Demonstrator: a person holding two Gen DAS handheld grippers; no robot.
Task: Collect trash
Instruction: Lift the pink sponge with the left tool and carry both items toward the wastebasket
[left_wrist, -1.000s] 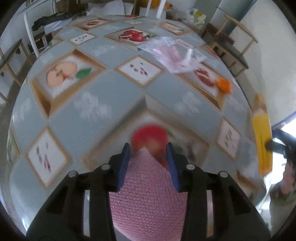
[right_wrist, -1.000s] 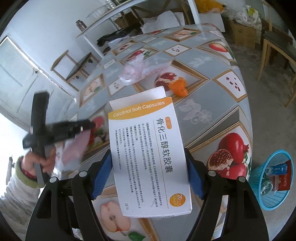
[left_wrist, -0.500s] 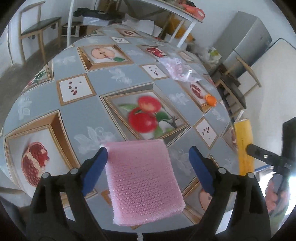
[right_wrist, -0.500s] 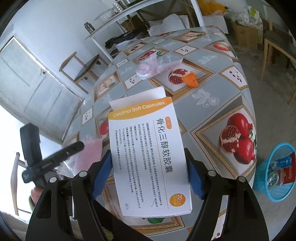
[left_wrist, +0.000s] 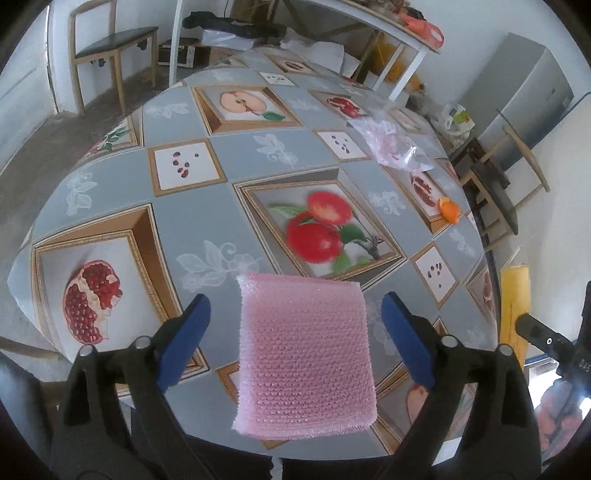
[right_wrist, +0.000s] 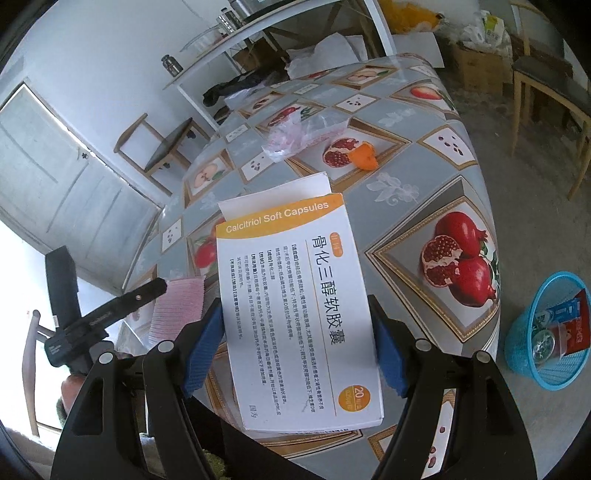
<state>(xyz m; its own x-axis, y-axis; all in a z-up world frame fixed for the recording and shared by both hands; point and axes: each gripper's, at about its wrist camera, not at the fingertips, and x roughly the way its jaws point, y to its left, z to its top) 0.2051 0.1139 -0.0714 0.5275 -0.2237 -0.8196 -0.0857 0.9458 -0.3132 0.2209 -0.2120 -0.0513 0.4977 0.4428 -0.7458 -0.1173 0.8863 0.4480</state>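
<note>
A pink foam sheet (left_wrist: 304, 354) lies between the wide-open jaws of my left gripper (left_wrist: 295, 332), above the table's near edge; the blue pads (left_wrist: 184, 339) stand clear of its sides. The sheet also shows in the right wrist view (right_wrist: 179, 310). My right gripper (right_wrist: 295, 347) is shut on a white and orange capsule box (right_wrist: 295, 310), held above the table. A blue trash basket (right_wrist: 550, 332) with some packaging stands on the floor to the right. A clear pink plastic bag (left_wrist: 391, 144) and an orange peel (left_wrist: 450, 210) lie on the table.
The table (left_wrist: 229, 155) has a grey fruit-print cloth. Wooden chairs stand at the far left (left_wrist: 110, 44) and at the right (left_wrist: 498, 184). A white shelf frame (right_wrist: 236, 44) and clutter stand behind the table.
My left gripper has opened wide off the pink foam sheet and pulled back, so more of the table shows. The right gripper keeps its hold on the box.
</note>
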